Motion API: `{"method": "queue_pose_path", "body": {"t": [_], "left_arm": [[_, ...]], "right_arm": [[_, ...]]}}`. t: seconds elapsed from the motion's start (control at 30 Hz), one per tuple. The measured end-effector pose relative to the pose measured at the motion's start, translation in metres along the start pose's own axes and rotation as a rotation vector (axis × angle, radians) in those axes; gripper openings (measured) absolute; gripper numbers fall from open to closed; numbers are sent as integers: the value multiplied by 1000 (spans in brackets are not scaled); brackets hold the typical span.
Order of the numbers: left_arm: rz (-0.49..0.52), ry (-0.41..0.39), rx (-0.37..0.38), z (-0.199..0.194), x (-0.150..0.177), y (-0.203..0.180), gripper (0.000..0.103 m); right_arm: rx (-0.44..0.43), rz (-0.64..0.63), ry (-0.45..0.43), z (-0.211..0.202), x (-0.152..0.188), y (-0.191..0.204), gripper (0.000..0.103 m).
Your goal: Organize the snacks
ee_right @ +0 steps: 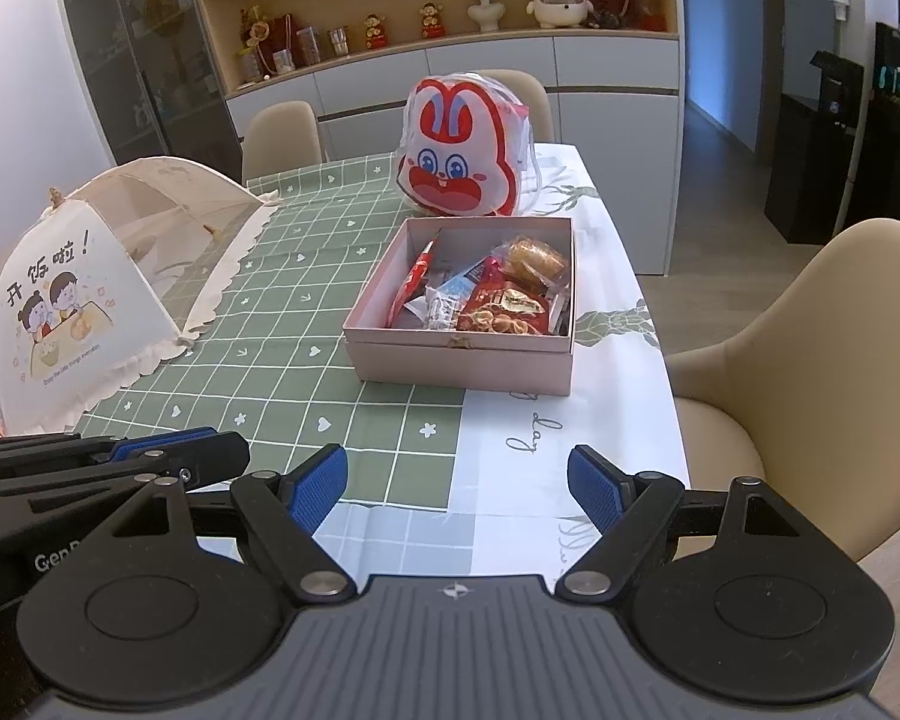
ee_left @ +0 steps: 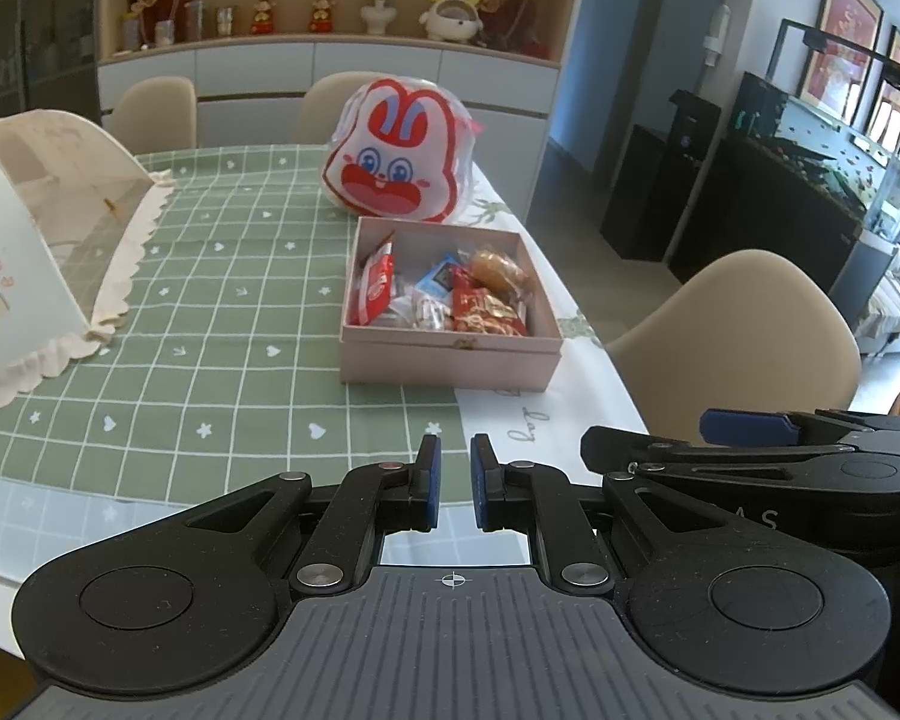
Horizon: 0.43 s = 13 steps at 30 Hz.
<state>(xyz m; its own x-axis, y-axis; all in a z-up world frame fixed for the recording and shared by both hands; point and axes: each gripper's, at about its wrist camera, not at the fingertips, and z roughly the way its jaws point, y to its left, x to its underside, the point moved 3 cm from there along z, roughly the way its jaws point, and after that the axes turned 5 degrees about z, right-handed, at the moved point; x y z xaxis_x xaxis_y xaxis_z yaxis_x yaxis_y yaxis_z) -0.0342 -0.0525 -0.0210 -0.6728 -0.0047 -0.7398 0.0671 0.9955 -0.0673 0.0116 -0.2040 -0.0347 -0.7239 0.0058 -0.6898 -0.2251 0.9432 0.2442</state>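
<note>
At the bottom centre of the left wrist view the left gripper [ee_left: 451, 483] hangs over the near table edge with its blue pads [ee_left: 431, 483] drawn almost together, only a narrow slit of daylight between them and nothing caught in it. In the right wrist view the right gripper [ee_right: 457, 489] sits in the same low-centre spot, but its fingers [ee_right: 315, 489] are spread wide and it carries nothing. Each tool shows in the other's picture: the right one at the lower right edge of the left view, the left one at the lower left edge of the right view.

The pink box [ee_left: 450, 354] stands just right of centre in both views, lid off, on the seam where the green checked cloth [ee_left: 222, 312] meets the white printed cloth [ee_right: 576, 432]. It is well apart from both grippers. Inside lie the snacks [ee_left: 450, 297]: a red wrapper [ee_left: 373, 288] leaning on the left wall, a blue and white packet in the middle, a red and gold packet [ee_right: 501, 315] toward the front right, and a wrapped golden pastry [ee_right: 537, 258] at the back right.

Right behind the box, upper centre, stands a rabbit-face bag [ee_left: 399, 150]. A mesh food cover [ee_right: 96, 294] fills the left side, and a beige chair [ee_right: 810, 354] the right
</note>
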Motion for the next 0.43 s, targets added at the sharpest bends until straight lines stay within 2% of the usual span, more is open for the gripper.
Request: {"method": "queue_pose_path", "body": {"t": [0.33,0.43], "left_arm": [[8,11,36,4,1,-2,13],[-17,27,32,8,2,3,13]], "right_arm": [[20,5,3,2,-3,-3,81],[24,8,13,6,-5,-3,81]]}}
